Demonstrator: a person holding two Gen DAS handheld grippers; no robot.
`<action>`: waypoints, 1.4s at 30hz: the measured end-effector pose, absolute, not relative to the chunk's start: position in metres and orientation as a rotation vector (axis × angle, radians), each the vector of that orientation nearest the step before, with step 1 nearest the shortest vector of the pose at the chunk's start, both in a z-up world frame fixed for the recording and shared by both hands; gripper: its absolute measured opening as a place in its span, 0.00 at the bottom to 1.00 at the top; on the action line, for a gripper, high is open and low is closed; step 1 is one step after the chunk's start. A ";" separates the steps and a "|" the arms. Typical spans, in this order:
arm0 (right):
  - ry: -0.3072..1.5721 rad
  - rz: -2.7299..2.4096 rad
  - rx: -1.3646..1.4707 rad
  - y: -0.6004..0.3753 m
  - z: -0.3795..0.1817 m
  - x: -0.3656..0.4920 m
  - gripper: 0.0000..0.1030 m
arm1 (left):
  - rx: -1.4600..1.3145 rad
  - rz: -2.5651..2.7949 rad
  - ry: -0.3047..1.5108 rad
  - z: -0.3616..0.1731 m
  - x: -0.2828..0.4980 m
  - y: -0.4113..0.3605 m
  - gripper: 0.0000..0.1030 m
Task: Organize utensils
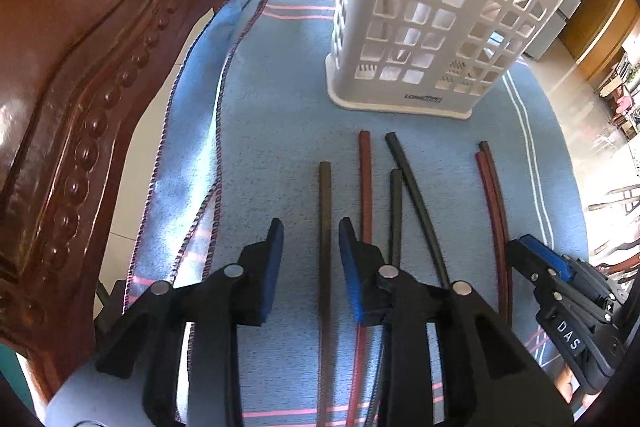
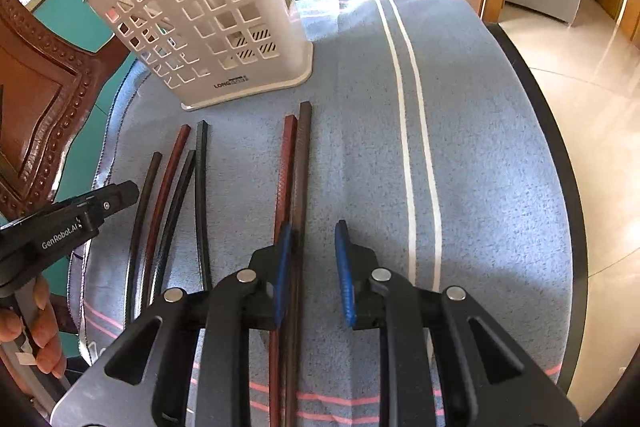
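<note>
Several chopsticks lie on a blue towel (image 1: 276,115) in front of an upright white perforated utensil holder (image 1: 432,23), also in the right wrist view (image 2: 208,23). My left gripper (image 1: 311,235) is open, its jaws either side of a dark brown chopstick (image 1: 325,211). Beside it lie a red chopstick (image 1: 365,183) and two black ones (image 1: 412,187). My right gripper (image 2: 311,239) is open over a red and brown pair (image 2: 294,167); its left pad touches or overlaps the brown one. The right gripper also shows in the left wrist view (image 1: 544,259).
A carved wooden chair back (image 1: 80,99) stands close on the left. The towel covers a round dark-rimmed table (image 2: 560,163) whose edge curves along the right. Tiled floor (image 2: 592,75) lies beyond. A hand (image 2: 36,327) holds the left gripper's handle.
</note>
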State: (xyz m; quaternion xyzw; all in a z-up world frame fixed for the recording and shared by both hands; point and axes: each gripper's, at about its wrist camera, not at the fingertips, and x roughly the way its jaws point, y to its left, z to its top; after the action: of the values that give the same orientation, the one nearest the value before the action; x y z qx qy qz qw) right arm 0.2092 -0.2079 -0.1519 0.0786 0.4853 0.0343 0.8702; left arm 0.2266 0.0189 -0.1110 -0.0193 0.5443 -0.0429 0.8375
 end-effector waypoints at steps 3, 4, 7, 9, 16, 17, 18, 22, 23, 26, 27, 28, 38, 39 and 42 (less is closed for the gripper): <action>1.004 0.055 0.137 -0.205 -0.153 0.211 0.20 | -0.034 -0.093 1.158 -0.113 0.224 0.021 0.34; 1.003 0.051 0.131 -0.205 -0.153 0.211 0.20 | -0.032 -0.091 1.159 -0.113 0.223 0.022 0.35; 0.991 0.042 0.101 -0.200 -0.153 0.211 0.20 | -0.028 -0.089 1.166 -0.116 0.223 0.023 0.36; 0.973 0.037 0.046 -0.194 -0.154 0.214 0.20 | -0.024 -0.088 1.172 -0.119 0.223 0.024 0.36; 0.934 -0.009 -0.065 -0.182 -0.155 0.233 0.23 | -0.014 -0.063 1.177 -0.137 0.249 0.011 0.36; 0.929 -0.014 -0.070 -0.182 -0.155 0.237 0.25 | -0.006 -0.059 1.173 -0.138 0.250 0.009 0.36; 0.922 -0.020 -0.072 -0.182 -0.155 0.239 0.26 | 0.002 -0.055 1.168 -0.139 0.251 0.008 0.36; 0.902 -0.016 -0.056 -0.187 -0.156 0.253 0.31 | 0.013 -0.045 1.156 -0.140 0.260 0.004 0.36; 0.902 -0.008 -0.055 -0.189 -0.156 0.257 0.31 | 0.012 -0.043 1.155 -0.140 0.261 0.003 0.36; 0.926 0.005 -0.027 -0.198 -0.154 0.258 0.09 | 0.012 -0.045 1.154 -0.140 0.265 0.002 0.36; 0.947 0.022 -0.002 -0.202 -0.153 0.259 0.09 | 0.012 -0.047 1.154 -0.140 0.265 0.002 0.36; 0.963 0.035 0.019 -0.203 -0.152 0.259 0.07 | 0.013 -0.049 1.154 -0.141 0.265 0.000 0.36; 1.031 0.098 0.167 -0.242 -0.150 0.245 0.07 | 0.019 -0.051 1.156 -0.142 0.259 0.008 0.41; 1.029 0.092 0.150 -0.241 -0.150 0.245 0.07 | 0.021 -0.048 1.155 -0.142 0.259 0.006 0.42; 1.019 0.063 0.073 -0.225 -0.153 0.237 0.07 | 0.037 -0.044 1.143 -0.142 0.262 0.002 0.43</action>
State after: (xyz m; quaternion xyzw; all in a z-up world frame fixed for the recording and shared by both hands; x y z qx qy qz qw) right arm 0.2372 -0.2253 -0.1526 0.0349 0.4875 0.0300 0.8719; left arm 0.2621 0.0025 -0.1420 0.0177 0.5406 -0.0209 0.8408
